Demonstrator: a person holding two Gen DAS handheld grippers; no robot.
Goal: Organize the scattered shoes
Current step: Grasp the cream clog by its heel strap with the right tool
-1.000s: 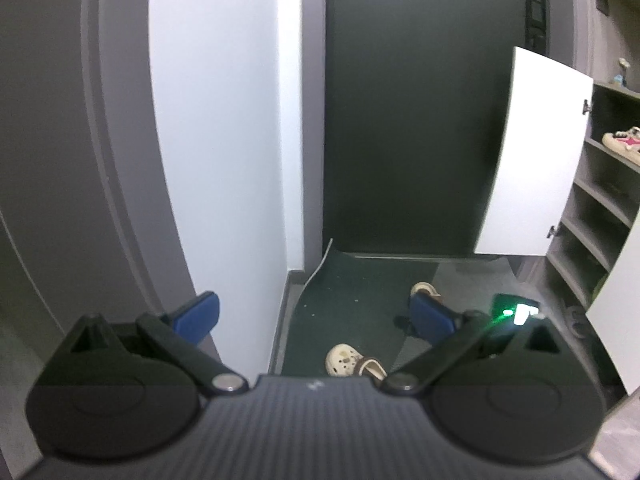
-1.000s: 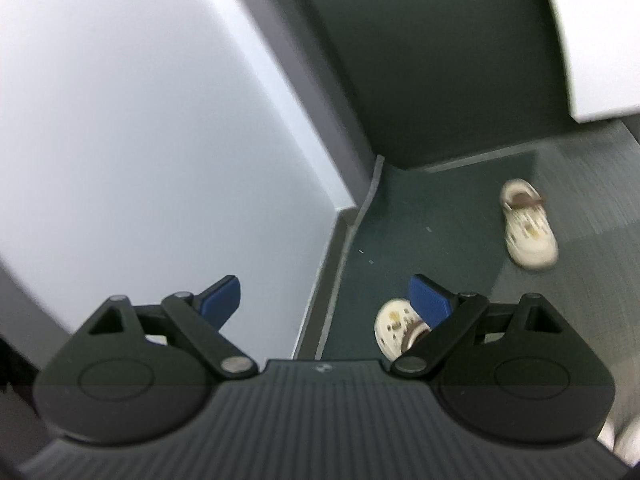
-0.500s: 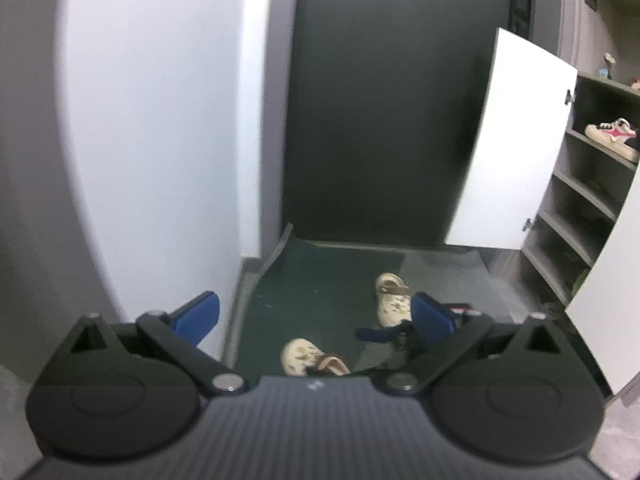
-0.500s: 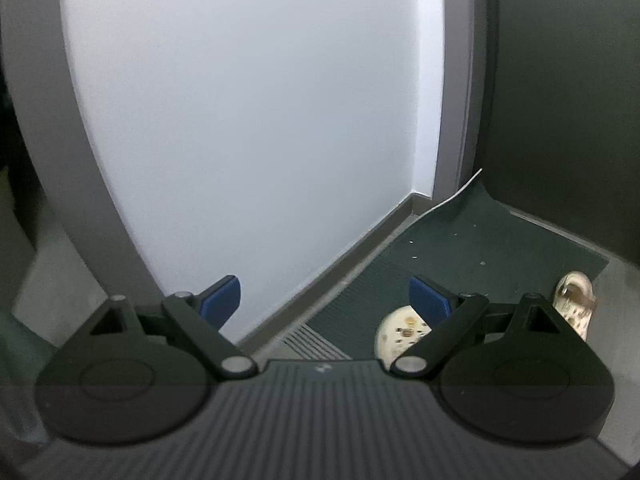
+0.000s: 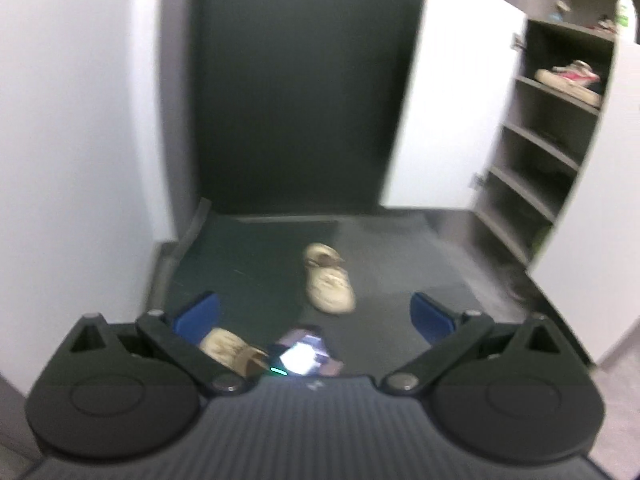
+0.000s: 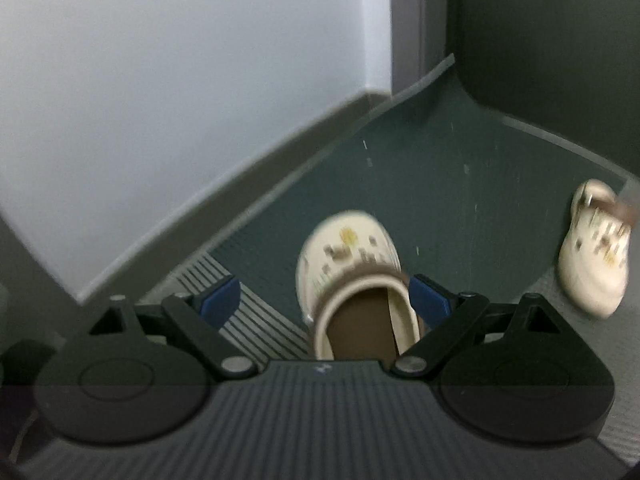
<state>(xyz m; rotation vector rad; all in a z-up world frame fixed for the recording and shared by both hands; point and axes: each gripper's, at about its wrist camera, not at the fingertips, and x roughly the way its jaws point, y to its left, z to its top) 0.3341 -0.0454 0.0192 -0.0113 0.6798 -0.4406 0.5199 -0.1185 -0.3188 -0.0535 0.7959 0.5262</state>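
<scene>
Down on the dark green mat (image 6: 448, 168) lie two cream clogs. In the right wrist view the near clog (image 6: 352, 276) sits at six o'clock, heel toward the camera, between the spread blue pads of the right gripper (image 6: 326, 300); the pad at four o'clock stands just beside its rim, though blur hides whether they touch, and the other pad is well clear, so the tongs stand wide and grip nothing. The far clog (image 6: 596, 248) lies at three o'clock on the mat's edge, smeared by motion.

In the left wrist view the left gripper (image 5: 316, 316) is also spread wide with nothing between its pads. The far clog (image 5: 328, 280) rests near centre; the near clog (image 5: 232, 350) shows at seven o'clock, partly cut off behind the gripper's linkage. A bright glowing device (image 5: 302, 356) at six o'clock is too blurred to identify.

A white wall (image 5: 80, 120) runs from nine to eleven o'clock, a dark door (image 5: 296, 88) fills twelve, and at two o'clock an open white cabinet door (image 5: 448, 100) stands before the shoe shelves (image 5: 548, 148), where a blurred sneaker (image 5: 568, 80) sits. The mat's corner curls up against the wall.
</scene>
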